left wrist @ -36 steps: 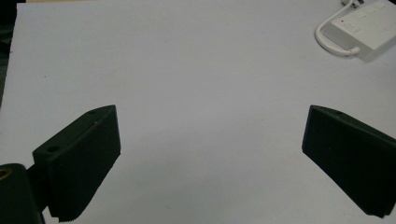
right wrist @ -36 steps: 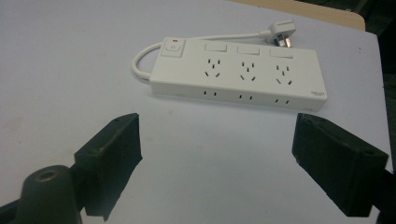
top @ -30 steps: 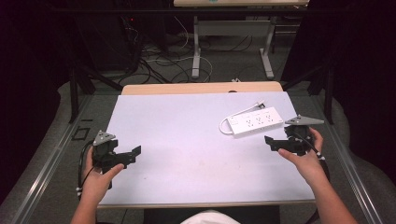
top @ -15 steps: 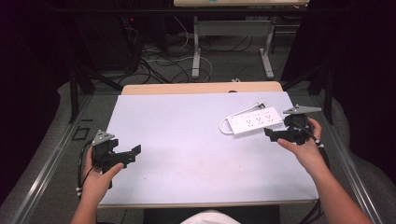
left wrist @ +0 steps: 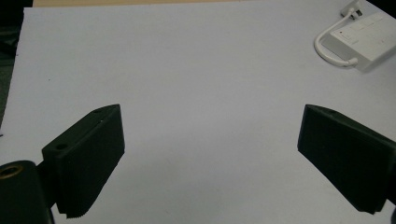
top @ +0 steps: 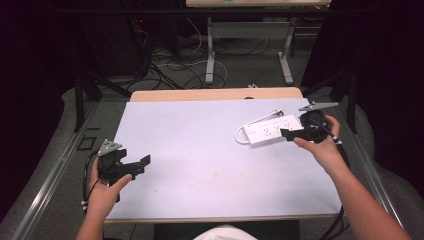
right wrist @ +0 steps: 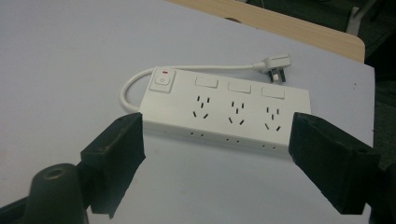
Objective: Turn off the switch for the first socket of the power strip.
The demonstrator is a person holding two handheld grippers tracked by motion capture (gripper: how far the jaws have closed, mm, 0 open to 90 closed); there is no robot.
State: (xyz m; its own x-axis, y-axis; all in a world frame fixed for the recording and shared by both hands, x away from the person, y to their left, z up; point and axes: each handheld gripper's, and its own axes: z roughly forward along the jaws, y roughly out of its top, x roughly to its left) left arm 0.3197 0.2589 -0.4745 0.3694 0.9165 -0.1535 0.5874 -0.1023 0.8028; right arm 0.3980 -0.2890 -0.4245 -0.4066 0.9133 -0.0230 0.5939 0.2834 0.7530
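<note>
right claw (top: 291, 136) stood wide, jaws spread and nothing between the pads; in the right gripper view the two black jaws framed the near long edge of the power strip (right wrist: 226, 109), one off each end, not touching it. high view put this claw at the strip's right end, held in the person's right hand (top: 322, 147), forearm coming up from the bottom right.

power strip (top: 270, 130) lay flat on the far right part of the pale surface (top: 200, 150), long axis slightly slanted. white body, three socket sets in a row, a small white switch above each, a master switch with a red mark (right wrist: 163, 81) at one end. its short white cord (right wrist: 135, 81) looped out from the switch end and ran along the far side to the plug (right wrist: 276, 66), which lay on the surface just behind the strip.

left claw (top: 140, 165) also wide, empty, held in the left hand (top: 102, 192) near the front left corner of the surface, well apart from the strip. left gripper view: both jaws over bare surface (left wrist: 196, 93), the strip (left wrist: 362, 39) far off at upper right with its cord loop showing.

wooden edge (top: 215, 94) of the surface showed beyond the pale cover; cables (top: 170, 65) and stand legs on the floor behind.
</note>
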